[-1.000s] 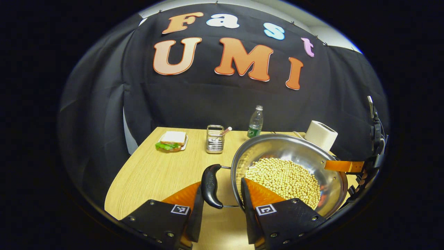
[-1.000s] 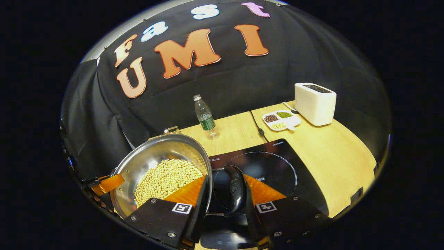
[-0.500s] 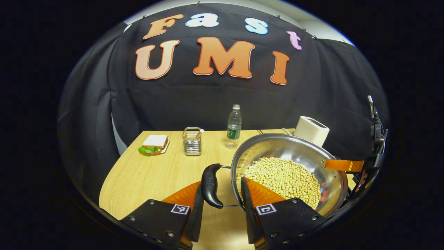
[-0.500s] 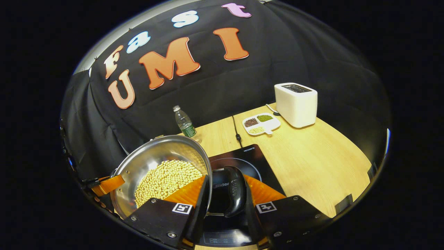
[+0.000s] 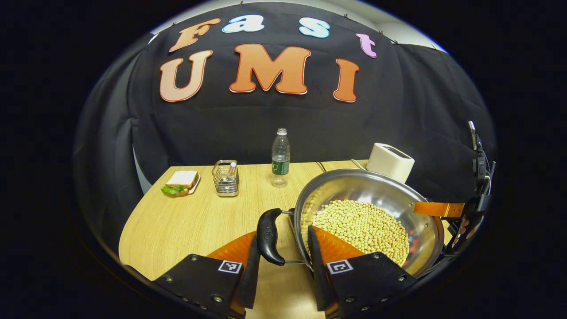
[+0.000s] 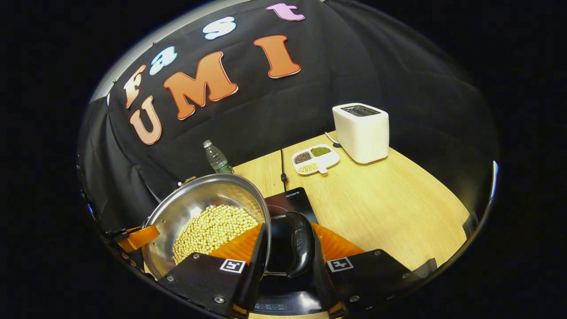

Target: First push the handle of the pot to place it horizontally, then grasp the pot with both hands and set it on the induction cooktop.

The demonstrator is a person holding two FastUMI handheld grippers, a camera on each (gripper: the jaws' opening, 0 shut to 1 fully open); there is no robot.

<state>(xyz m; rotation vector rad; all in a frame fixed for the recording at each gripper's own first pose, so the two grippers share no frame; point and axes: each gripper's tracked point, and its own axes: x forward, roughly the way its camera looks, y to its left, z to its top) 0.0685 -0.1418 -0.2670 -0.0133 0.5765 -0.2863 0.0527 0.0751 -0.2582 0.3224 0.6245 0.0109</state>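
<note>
Carrying the pot (image 5: 367,217) of soybeans (image 6: 212,230) rightward, we are bringing it over the induction cooktop (image 6: 290,201), which has slid beneath it. Left gripper (image 5: 279,261) and right gripper (image 6: 288,261) are each clamping a side handle (image 5: 268,237); lowering comes next.

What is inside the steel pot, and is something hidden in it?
The pot holds a heap of pale yellow beans. The left gripper has one finger over part of the heap, and the beans cover the pot's bottom, so that cannot be seen.

Both grippers' fingers (image 5: 325,241) (image 6: 330,243) around handles
</note>
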